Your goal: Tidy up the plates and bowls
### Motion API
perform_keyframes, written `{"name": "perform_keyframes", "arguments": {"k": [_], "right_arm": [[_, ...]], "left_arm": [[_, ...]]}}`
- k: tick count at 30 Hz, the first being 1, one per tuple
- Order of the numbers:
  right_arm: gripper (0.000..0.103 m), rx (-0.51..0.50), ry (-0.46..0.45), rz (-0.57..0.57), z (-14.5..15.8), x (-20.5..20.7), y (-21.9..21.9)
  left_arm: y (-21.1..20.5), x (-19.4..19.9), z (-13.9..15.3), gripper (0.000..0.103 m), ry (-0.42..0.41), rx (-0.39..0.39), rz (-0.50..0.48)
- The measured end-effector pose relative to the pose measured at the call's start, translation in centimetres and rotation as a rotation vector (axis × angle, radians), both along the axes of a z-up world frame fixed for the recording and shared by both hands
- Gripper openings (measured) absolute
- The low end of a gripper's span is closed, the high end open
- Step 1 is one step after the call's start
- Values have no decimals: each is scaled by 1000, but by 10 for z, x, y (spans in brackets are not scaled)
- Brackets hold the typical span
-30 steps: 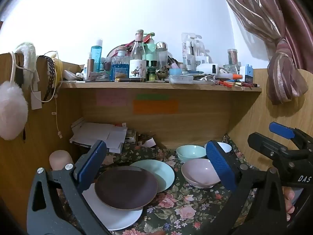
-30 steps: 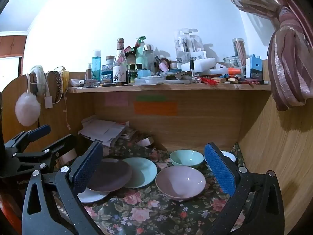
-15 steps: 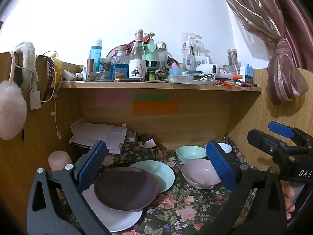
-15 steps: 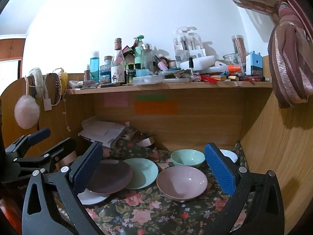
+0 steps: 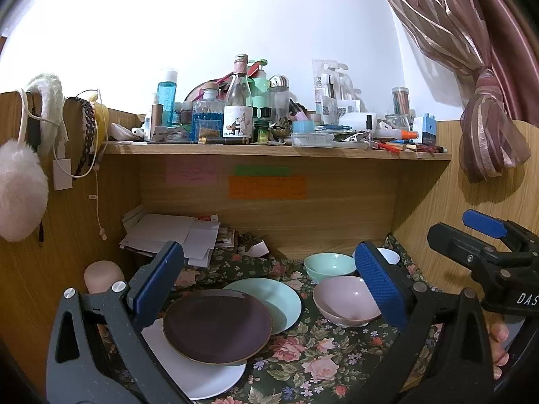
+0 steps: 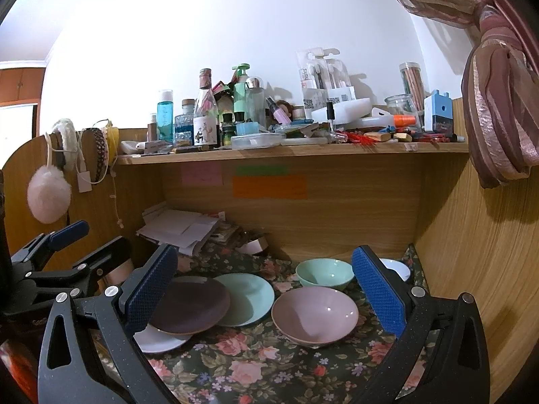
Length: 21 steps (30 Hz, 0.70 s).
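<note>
On the floral cloth (image 5: 303,357) a dark purple plate (image 5: 215,326) rests on a white plate (image 5: 202,380) and overlaps a mint plate (image 5: 279,299). To their right are a pink bowl (image 5: 343,299), a mint bowl (image 5: 328,264) and, behind the fingers, a white bowl (image 5: 390,256). My left gripper (image 5: 269,293) is open and empty above the plates. My right gripper (image 6: 266,298) is open and empty above the pink bowl (image 6: 315,313) and mint plate (image 6: 251,298). The purple plate (image 6: 190,304), white plate (image 6: 155,340), mint bowl (image 6: 323,271) and white bowl (image 6: 399,267) also show there.
The desk nook has wooden walls (image 6: 471,269) on both sides and at the back. A crowded shelf (image 5: 269,148) of bottles hangs above. A stack of papers (image 5: 168,232) lies back left. A beige rounded object (image 5: 102,274) stands at the left. A curtain (image 5: 488,134) hangs right.
Both grippers have drifted slightly; the view has barely shifted. The dishes have not moved and both grippers stay open.
</note>
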State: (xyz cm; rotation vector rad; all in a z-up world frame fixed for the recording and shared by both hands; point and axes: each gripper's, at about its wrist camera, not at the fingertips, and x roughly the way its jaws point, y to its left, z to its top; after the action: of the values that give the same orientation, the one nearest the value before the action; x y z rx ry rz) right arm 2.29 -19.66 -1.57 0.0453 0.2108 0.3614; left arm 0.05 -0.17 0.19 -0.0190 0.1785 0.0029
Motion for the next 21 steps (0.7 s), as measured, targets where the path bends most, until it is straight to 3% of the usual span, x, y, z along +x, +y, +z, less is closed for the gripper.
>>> {"name": "perform_keyframes", "arguments": {"k": [21], "right_arm": [[103, 11, 4, 3, 1, -1, -2]], "left_arm": [[-1, -1, 1, 103, -5, 3, 1]]}}
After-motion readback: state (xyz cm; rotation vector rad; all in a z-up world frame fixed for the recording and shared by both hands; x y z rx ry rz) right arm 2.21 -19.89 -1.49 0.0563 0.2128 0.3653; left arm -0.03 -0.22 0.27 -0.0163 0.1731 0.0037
